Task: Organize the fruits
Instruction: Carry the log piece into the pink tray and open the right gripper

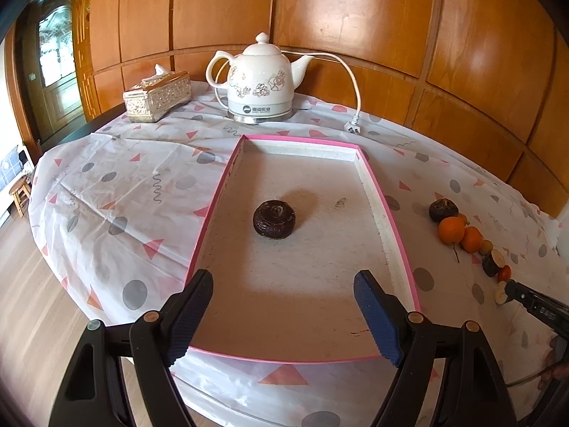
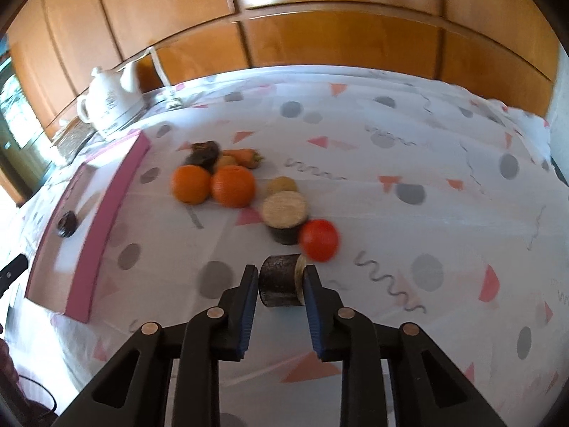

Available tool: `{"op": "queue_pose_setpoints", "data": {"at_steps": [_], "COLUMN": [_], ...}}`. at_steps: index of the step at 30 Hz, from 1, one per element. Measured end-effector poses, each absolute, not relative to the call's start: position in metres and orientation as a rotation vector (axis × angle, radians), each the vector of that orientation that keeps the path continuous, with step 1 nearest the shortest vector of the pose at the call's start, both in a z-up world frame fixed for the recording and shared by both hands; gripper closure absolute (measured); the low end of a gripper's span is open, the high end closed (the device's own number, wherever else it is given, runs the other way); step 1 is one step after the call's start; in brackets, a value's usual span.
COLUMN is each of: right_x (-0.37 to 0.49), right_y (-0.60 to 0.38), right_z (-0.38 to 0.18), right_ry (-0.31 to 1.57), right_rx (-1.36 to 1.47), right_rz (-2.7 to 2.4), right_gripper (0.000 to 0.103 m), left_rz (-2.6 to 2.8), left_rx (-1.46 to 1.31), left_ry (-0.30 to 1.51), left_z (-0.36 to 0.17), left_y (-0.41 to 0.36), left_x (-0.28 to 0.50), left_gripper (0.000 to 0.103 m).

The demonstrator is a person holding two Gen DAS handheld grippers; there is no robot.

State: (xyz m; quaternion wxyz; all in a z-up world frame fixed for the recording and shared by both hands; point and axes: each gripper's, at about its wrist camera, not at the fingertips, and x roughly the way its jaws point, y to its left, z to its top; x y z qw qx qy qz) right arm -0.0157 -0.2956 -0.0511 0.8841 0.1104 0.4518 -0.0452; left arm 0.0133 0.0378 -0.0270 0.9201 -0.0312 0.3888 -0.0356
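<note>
The right gripper (image 2: 281, 286) had its jaws clamped on a dark cut cylinder piece (image 2: 279, 284), pale cut face turned toward the right-hand pad, the piece sitting low over the patterned tablecloth (image 2: 409, 213). Just beyond it lay a red tomato (image 2: 319, 239), touching a second, upright dark stub with a pale top (image 2: 284, 217). Further back sat two oranges (image 2: 213, 185) side by side, then a small carrot (image 2: 245, 156) and a dark round fruit (image 2: 204, 154), all blurred.

Over on the other side, the left gripper (image 1: 284, 309) hung with its jaws wide apart and nothing between them, above the near end of the pink-rimmed tray (image 1: 394, 213). One dark, wrinkled round fruit (image 1: 274, 219) rested near the tray's middle. At the tabletop's far edge stood a white kettle (image 1: 258, 82) with its cord unplugged, and a tissue box (image 1: 156, 96) toward the far left corner.
</note>
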Motion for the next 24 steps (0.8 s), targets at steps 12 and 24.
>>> {"op": "queue_pose_setpoints", "data": {"at_steps": [12, 24], "right_x": [0.001, 0.024], "right_y": [-0.259, -0.228], "right_z": [-0.035, -0.03], "right_ry": [0.916, 0.91], "right_rx": [0.158, 0.093], "right_rz": [0.008, 0.085], "right_gripper": [0.078, 0.078], "left_rz": [-0.096, 0.095], "left_rx": [-0.061, -0.237], "left_ry": [0.798, 0.785], "left_z": [-0.028, -0.028], "left_y": [0.036, 0.089], "left_x": [0.013, 0.013], "left_gripper": [0.021, 0.016]}}
